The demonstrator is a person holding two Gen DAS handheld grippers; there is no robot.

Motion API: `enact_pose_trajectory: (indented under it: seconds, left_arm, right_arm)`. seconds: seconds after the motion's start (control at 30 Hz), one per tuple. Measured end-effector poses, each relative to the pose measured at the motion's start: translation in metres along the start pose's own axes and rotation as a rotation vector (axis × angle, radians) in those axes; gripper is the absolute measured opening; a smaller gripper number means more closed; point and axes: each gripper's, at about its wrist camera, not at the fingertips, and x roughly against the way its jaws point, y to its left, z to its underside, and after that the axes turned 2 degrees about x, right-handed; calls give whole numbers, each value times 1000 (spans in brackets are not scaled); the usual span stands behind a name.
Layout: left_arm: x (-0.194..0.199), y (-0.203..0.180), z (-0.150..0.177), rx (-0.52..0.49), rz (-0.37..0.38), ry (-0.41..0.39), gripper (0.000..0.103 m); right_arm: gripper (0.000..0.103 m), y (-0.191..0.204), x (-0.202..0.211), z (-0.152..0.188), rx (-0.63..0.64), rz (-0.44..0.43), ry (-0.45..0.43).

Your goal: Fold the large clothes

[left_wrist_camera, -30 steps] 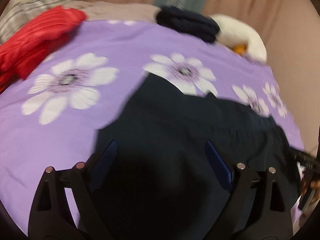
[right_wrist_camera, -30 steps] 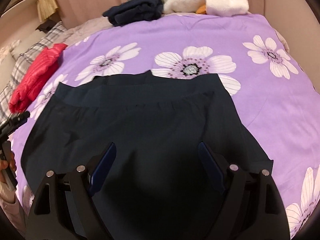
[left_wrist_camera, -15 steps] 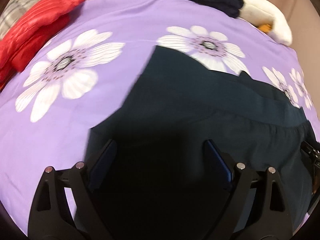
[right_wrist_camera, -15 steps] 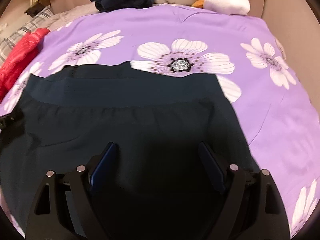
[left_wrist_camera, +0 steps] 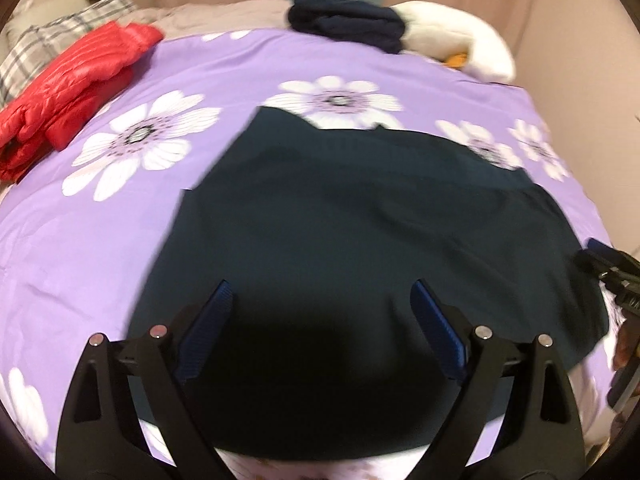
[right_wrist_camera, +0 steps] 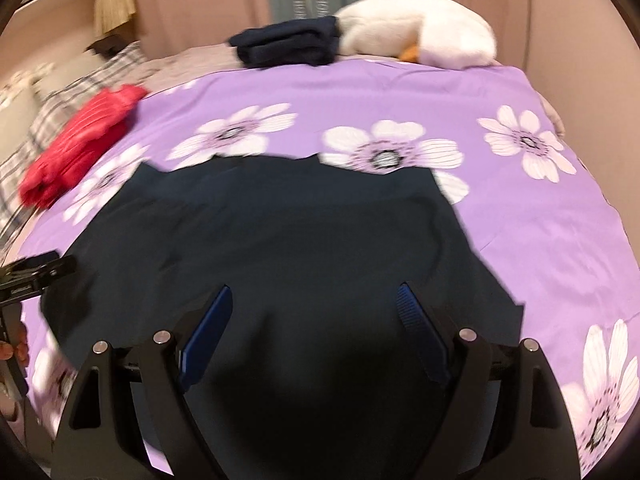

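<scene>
Currently, a dark garment [left_wrist_camera: 360, 240] is spread flat on a purple flowered bedspread [left_wrist_camera: 100, 240], with its near hem at the edge of the bed and its far edge toward the pillows. Both tools are held above the near part of the cloth. The left gripper [left_wrist_camera: 324, 328] is seen with its jaws standing well apart and nothing clamped between them; the right gripper [right_wrist_camera: 316, 324] is likewise spread wide and empty.

The fabric is judged to be thin, soft and light. It lies with few wrinkles and is expected to drape and slide easily over the smooth bedspread, so a single-point lift would likely let it sag and bunch. A hold at two matching points is recommended: the near corners or the side edges, one per gripper, so that the fold line stays straight. Only one layer's edge should be pinched; whether the cloth is already doubled cannot be told.

A red quilted jacket [left_wrist_camera: 68, 92], a folded dark item [left_wrist_camera: 348, 30] and a white plush toy [left_wrist_camera: 460, 46] lie well apart from the garment.
</scene>
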Motion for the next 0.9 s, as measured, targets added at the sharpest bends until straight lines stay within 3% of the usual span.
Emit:
enact_pose_trajectory:
  seconds: [0.2,0.43,0.6,0.9]
  left_arm:
    - [-3,-38,26,-2,58,5,92]
    - [-22,-50,46,-87,-14,32,93]
    - [-22,-46,50,-104,-22,35,93]
    - [-15,-37,54,-91,-27,26,93]
  right_arm:
    - [84,46,8,25,58,-63,-14]
    - [84,76,-17,47,138,-55,41]
    - [84,61,-27,55,91,-70,73]
    - [83,31,-8,66,29,-39,52]
